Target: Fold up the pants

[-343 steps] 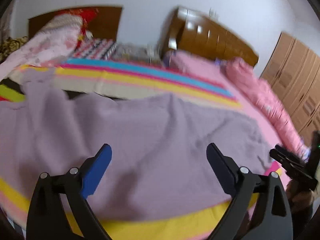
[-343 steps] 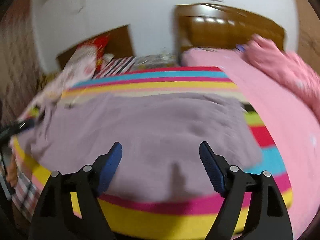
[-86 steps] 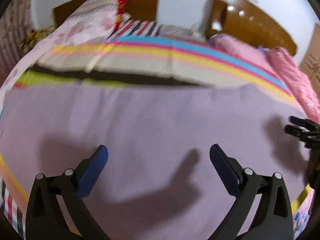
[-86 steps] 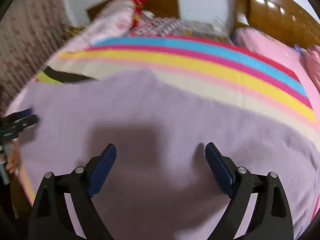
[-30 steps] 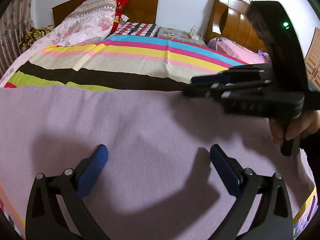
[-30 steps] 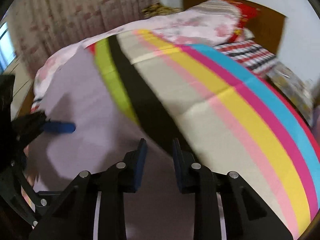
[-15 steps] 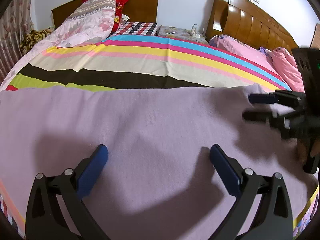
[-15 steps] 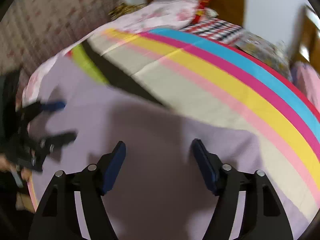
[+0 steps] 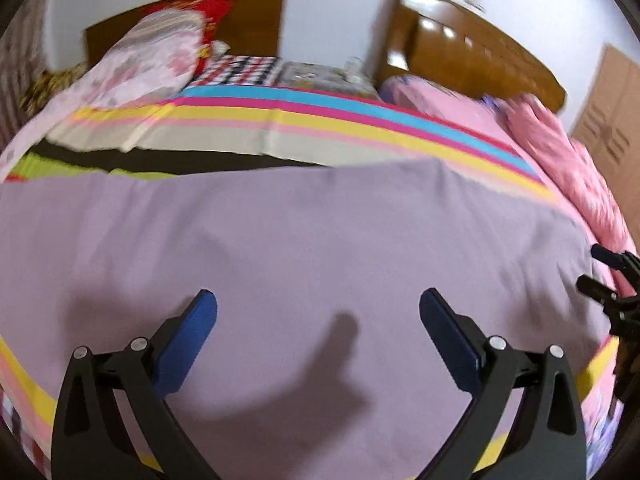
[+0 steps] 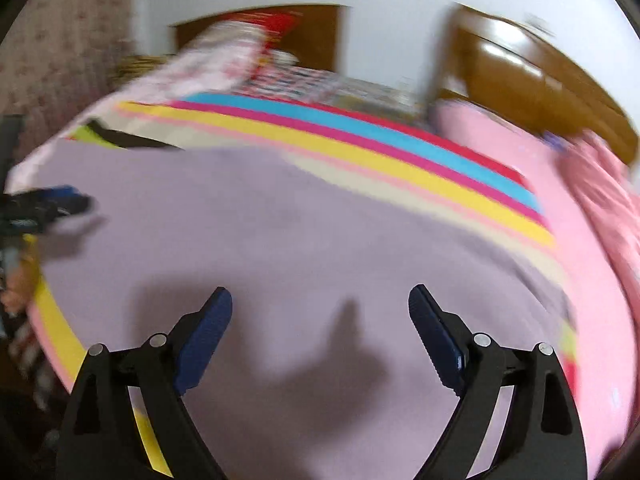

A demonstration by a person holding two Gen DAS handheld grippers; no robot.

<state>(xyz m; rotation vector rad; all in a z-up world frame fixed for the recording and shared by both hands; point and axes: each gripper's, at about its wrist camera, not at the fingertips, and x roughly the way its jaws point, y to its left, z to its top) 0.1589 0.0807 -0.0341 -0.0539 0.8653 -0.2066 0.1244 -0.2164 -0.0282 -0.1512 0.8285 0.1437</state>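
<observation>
The lilac pants (image 9: 304,240) lie spread flat across the near part of the striped bed, and they also fill the right wrist view (image 10: 280,240). My left gripper (image 9: 318,312) is open and empty, held above the middle of the cloth. My right gripper (image 10: 320,308) is open and empty above the cloth too. The right gripper shows at the right edge of the left wrist view (image 9: 604,276), over the pants' right end. The left gripper shows at the left edge of the right wrist view (image 10: 52,204), over the left end.
A striped bedspread (image 9: 320,132) lies beyond the pants. A floral quilt (image 9: 140,64) and pillows are piled at the headboard. A pink bed (image 9: 560,152) with a wooden headboard (image 9: 472,60) stands to the right. A wardrobe (image 9: 612,112) is at far right.
The right gripper has opened wide and drawn back from the cloth's middle to its right end. Both views have tilted up a little. The pants lie as before.
</observation>
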